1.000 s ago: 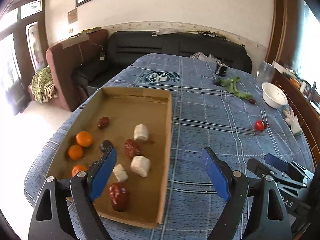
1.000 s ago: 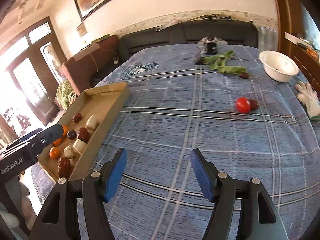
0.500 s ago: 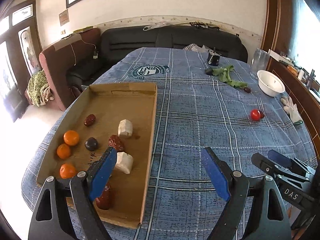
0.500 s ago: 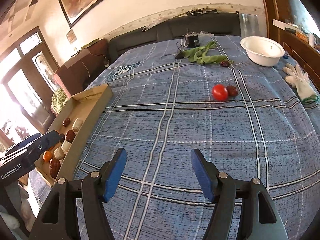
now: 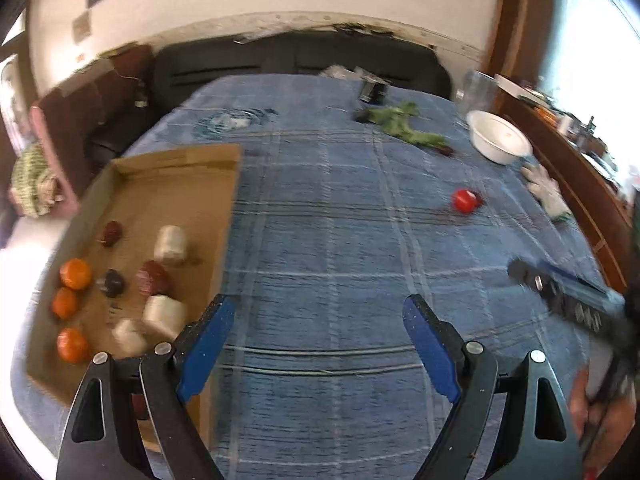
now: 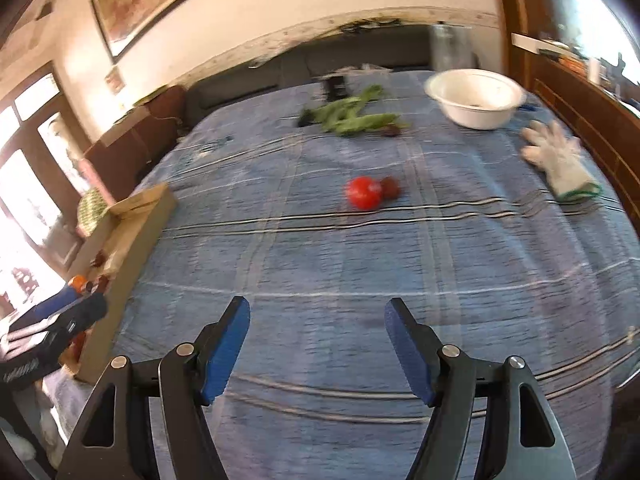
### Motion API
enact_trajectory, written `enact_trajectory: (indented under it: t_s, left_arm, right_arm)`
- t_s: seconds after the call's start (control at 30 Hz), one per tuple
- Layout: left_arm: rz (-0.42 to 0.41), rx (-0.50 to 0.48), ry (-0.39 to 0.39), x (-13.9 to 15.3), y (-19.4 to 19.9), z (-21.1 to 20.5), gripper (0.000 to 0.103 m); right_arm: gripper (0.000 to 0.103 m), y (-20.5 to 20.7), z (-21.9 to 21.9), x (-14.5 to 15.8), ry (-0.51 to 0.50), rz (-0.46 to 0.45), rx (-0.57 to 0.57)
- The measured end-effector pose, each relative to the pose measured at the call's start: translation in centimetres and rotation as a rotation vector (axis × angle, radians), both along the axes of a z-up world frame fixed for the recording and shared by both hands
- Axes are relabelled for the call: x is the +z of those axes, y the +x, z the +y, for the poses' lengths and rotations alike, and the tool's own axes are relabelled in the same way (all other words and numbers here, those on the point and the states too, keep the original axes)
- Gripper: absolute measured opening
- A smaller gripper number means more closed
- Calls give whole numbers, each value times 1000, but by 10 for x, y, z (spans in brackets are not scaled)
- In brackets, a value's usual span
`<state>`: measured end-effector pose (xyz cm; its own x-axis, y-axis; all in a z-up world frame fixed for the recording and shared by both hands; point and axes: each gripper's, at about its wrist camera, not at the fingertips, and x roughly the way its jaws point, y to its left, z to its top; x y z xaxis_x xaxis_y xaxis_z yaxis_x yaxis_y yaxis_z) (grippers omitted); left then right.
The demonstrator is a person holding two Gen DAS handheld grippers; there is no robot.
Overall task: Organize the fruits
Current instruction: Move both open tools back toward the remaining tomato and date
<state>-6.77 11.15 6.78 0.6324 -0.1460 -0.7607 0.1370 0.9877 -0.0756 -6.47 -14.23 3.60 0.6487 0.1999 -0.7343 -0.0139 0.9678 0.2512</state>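
Observation:
A cardboard tray (image 5: 188,168) lies at the table's left and holds orange fruits (image 5: 75,273), dark red fruits (image 5: 153,277) and white chunks (image 5: 171,243). A red tomato (image 6: 363,193) lies on the blue cloth with a small dark fruit (image 6: 390,187) touching its right side; both also show in the left wrist view (image 5: 463,200). My left gripper (image 5: 318,322) is open and empty beside the tray's right wall. My right gripper (image 6: 318,322) is open and empty, short of the tomato. The tray's edge (image 6: 140,216) shows at left in the right wrist view.
A white bowl (image 6: 474,98), a white glove (image 6: 558,160) and green leaves (image 6: 352,118) lie at the far right of the table. A black sofa (image 5: 296,64) stands behind the table. A wooden sideboard (image 5: 572,168) runs along the right.
Both grippers have swung to the right, away from the tray. The tomato now sits nearer the centre of the right wrist view and looks closer. Both stay open.

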Motion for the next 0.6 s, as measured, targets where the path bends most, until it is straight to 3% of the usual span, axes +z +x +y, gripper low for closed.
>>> enact_trajectory:
  t_s: [0.2, 0.33, 0.6]
  left_arm:
    - [29, -70, -39, -9, -1, -19, 83]
    - [26, -71, -19, -9, -2, -25, 83]
    - [79, -40, -87, -11, 4, -14, 83]
  right_arm:
    - [74, 34, -46, -2, -6, 26, -108]
    - [62, 66, -54, 2, -1, 15, -133]
    - [61, 124, -29, 2, 109, -2, -31]
